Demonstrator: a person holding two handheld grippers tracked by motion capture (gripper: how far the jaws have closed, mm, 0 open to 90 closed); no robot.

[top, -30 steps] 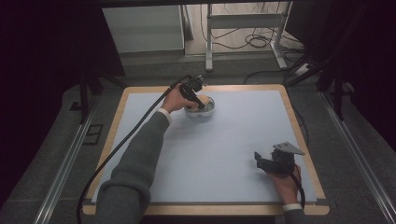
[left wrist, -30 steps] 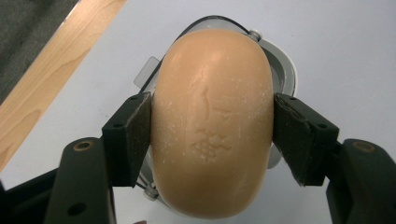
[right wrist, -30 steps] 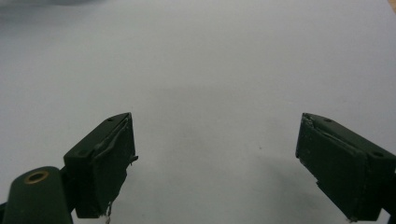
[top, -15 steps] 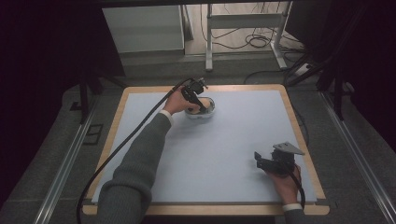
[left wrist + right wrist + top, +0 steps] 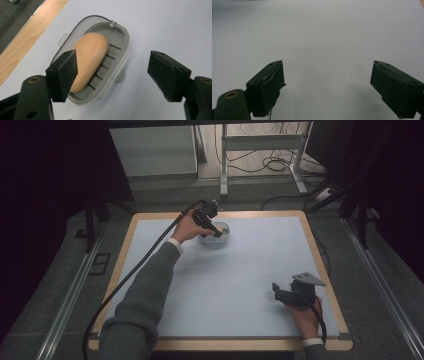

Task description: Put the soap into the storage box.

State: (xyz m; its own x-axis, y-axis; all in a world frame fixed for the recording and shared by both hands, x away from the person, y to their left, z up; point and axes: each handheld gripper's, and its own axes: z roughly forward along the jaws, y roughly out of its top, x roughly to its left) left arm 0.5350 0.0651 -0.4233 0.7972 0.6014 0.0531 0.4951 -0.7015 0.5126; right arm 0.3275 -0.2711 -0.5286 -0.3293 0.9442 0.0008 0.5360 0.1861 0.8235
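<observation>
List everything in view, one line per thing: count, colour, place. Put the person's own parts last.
soap bar: one, tan, lying in the soap dish under the left gripper.
soap dish: one, grey with a slotted floor, near the far edge of the mat, left of centre.
mat: one, pale blue, covering the tabletop.
table: one, light wood rim showing around the mat.
metal frame: one, pale grey, on the floor beyond the table, cables around it.
left gripper: one, black, fingers open above the soap dish.
right gripper: one, black with a grey plate on top, fingers open, over the mat near its right front corner.
sleeves: grey, entering from the bottom.
</observation>
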